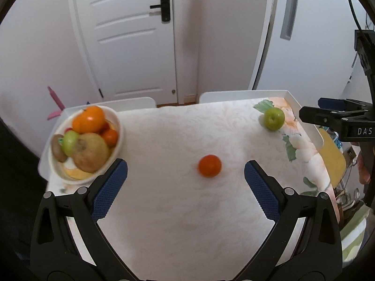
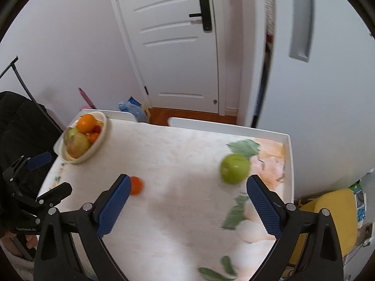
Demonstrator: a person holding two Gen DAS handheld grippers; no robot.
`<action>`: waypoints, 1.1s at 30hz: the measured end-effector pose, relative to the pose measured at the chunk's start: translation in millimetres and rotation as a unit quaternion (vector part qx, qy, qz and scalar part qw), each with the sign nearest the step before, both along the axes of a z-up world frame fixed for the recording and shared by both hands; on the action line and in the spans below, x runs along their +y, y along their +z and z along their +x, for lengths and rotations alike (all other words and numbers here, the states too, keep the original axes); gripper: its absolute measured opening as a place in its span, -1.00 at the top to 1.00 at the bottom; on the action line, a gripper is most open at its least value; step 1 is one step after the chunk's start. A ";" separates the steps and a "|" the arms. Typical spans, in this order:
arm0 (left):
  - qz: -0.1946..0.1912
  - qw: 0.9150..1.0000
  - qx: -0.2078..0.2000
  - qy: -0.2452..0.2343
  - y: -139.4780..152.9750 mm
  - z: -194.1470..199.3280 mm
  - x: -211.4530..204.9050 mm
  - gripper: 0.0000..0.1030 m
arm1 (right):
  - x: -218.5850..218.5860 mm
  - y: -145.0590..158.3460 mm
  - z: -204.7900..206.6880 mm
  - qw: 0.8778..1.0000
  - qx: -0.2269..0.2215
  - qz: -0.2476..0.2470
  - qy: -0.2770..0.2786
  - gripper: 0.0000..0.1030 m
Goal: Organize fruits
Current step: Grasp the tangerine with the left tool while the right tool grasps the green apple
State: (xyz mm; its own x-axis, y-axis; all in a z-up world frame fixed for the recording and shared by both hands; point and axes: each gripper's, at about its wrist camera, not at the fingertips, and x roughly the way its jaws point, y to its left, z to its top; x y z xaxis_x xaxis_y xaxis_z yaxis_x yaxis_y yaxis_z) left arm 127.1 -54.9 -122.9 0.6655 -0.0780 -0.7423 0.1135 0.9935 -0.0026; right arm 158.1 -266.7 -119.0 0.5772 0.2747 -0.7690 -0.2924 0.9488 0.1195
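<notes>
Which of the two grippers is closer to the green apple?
The right gripper. The apple sits just ahead of its right fingertip, near the table's right edge. The left gripper faces the small orange mid-table, with the apple far off to its right.

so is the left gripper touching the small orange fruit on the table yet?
Apart. In the left wrist view the left gripper is open, and the small orange fruit sits on the tablecloth, with cloth visible between it and both fingers.
</notes>
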 end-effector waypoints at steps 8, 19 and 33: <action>-0.029 0.998 0.021 0.049 -51.3 25.3 -20.9 -0.86 | -32.9 -42.2 23.8 1.000 0.011 -0.011 0.001 -0.90; -0.043 0.994 0.062 0.082 -95.8 43.8 -27.4 -0.41 | -42.8 -82.6 51.6 0.999 0.030 -0.003 0.012 -0.90; -0.028 0.994 0.070 0.073 -101.6 46.6 -31.7 0.16 | -44.7 -97.6 64.2 0.999 0.036 -0.009 0.023 -0.74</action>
State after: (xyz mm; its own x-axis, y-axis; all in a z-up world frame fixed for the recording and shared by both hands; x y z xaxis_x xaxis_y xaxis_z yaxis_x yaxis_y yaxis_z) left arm 173.7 -86.6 -224.5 0.5636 -0.0317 -0.8254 -0.0383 0.9972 -0.0644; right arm 222.3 -311.3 -216.6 0.5068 0.2858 -0.8133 -0.3279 0.9364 0.1247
